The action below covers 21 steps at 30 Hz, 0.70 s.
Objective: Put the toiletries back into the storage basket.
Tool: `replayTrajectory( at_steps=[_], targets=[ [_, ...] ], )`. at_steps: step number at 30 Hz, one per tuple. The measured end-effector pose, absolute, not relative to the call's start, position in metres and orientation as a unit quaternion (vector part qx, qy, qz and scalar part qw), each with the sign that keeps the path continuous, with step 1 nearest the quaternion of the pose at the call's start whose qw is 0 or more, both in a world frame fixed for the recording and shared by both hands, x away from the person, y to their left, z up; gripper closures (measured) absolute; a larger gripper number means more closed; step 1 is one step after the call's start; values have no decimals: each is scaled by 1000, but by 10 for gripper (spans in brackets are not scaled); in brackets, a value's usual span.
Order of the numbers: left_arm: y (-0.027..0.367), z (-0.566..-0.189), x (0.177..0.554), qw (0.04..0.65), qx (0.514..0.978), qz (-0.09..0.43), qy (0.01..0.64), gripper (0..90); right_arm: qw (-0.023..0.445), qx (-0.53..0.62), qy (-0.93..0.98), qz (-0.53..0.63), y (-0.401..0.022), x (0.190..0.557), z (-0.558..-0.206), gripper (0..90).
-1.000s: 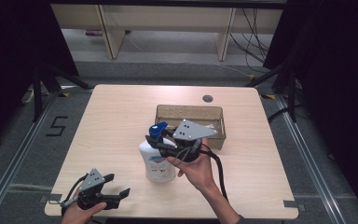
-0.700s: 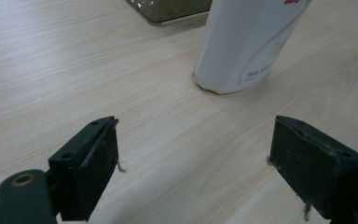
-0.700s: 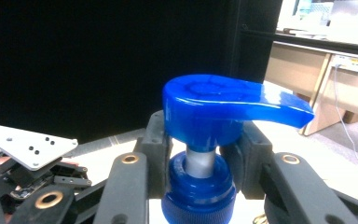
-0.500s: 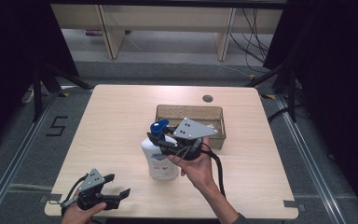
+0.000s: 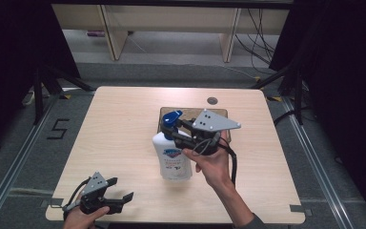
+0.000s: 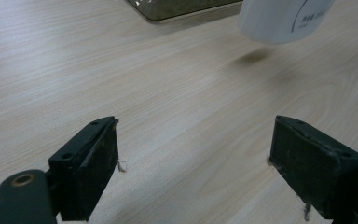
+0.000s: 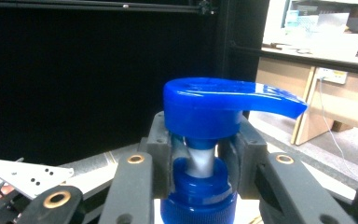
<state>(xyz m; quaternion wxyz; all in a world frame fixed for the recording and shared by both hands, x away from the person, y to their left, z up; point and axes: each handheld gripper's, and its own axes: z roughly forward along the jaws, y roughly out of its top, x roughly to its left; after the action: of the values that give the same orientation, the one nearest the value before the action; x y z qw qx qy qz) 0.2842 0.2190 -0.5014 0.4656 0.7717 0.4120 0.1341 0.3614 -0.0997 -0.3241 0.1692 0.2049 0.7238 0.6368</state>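
right tool point(image 7: 200, 158) around blue-capped soap bottle point(image 5: 172, 157)

Left tongs point(image 6: 193, 163) sit wide open just over the pale wood desk point(image 6: 121, 70), white bottle point(image 6: 284, 18) floating up top, tray edge point(image 6: 177, 9) behind.

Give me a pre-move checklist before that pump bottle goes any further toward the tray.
1. Right tool clamped on the bottle: ok, its jaws have just been closing on the neck under the blue pump head.
2. Bottle clear of the table: ok, in the left gripper view its base hangs above its shadow.
3. Bottle upright: not ok, it tilts in the high view.
4. Left tool out of the way: ok, open and empty near the table's front edge.
5. Room in the tray: cannot tell, the right tool hides most of it.
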Motion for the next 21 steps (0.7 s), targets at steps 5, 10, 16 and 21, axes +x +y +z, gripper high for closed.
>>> replayTrajectory(
  at_steps=[5,10,16,21],
  targets=[
    [219,-501,284,463,772,138,412,148,183,214,723,631,-108,365,-311,660],
    [219,-501,285,465,773,133,409,148,206,214,716,632,-116,373,-296,660],
    [219,-501,285,466,773,134,409,147,215,226,707,635,-127,384,-280,660],
    [219,-500,284,465,773,135,410,148,218,244,701,634,-135,391,-272,660]
  ],
)
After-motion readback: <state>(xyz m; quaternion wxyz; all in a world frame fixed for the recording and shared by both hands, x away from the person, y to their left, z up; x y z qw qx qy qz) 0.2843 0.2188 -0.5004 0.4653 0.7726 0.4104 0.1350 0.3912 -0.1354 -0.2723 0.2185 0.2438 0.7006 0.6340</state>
